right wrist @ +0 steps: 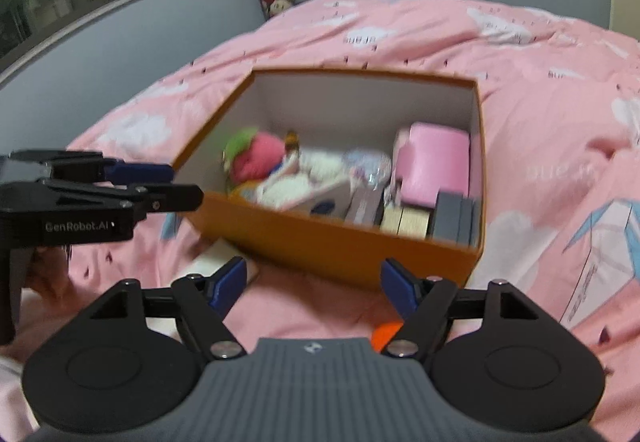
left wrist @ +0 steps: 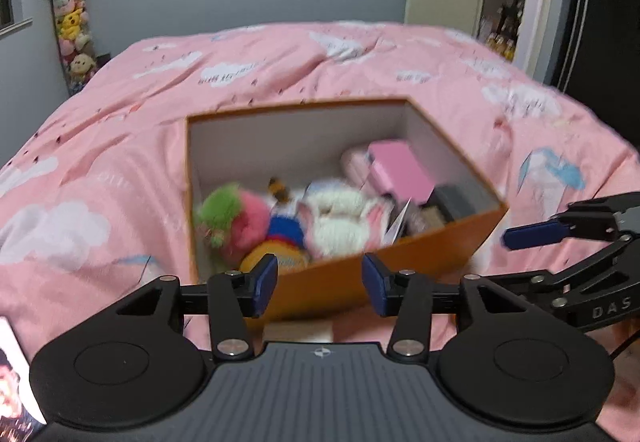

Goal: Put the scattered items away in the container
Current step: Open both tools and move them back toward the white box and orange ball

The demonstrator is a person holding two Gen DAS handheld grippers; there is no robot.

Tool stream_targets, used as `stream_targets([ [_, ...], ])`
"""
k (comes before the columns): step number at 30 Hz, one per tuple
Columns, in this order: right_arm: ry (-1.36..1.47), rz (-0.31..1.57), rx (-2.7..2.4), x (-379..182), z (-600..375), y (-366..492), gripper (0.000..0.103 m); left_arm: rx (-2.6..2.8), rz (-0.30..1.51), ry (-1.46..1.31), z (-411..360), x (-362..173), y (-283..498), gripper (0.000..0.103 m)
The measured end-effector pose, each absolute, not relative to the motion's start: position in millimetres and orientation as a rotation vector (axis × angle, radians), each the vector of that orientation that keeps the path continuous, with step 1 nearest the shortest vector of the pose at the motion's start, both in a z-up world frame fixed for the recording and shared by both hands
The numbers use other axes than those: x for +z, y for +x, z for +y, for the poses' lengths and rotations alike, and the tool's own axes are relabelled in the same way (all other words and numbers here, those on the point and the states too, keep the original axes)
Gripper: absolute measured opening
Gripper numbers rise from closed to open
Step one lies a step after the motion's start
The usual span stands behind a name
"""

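- A pink cloud-print bedspread (left wrist: 120, 146) covers the bed, grey wall behind.
- The orange box (right wrist: 344, 242) sits just ahead of both tongs, filled with plush toys (left wrist: 340, 222) and a pink case (right wrist: 434, 162) (the rest is blurred).
- Left gripper (left wrist: 320, 288): jaws spread, nothing between them.
- Right gripper (right wrist: 314, 288): jaws spread wide, empty.
- A pale flat item (right wrist: 216, 256) lies beside the right gripper's left finger.

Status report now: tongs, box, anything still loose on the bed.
Left tongs open, empty. Right tongs open, empty. Orange box on pink bedspread, loaded with plush toys and small cases. Pale flat item still out beside box's near wall.
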State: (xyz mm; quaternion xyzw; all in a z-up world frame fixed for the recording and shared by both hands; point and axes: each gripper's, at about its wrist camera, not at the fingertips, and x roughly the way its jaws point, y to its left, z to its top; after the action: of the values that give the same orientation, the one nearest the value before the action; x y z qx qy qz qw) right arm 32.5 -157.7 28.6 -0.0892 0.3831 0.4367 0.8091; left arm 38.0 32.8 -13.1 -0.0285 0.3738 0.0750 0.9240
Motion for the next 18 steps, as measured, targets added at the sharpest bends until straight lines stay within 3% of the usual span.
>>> stream_targets([
  [18,-0.201,0.991,0.699,-29.5,-161.3,47.9,0.077,0.178,1.030,-0.245,58.5,-74.8,22.8,0.060],
])
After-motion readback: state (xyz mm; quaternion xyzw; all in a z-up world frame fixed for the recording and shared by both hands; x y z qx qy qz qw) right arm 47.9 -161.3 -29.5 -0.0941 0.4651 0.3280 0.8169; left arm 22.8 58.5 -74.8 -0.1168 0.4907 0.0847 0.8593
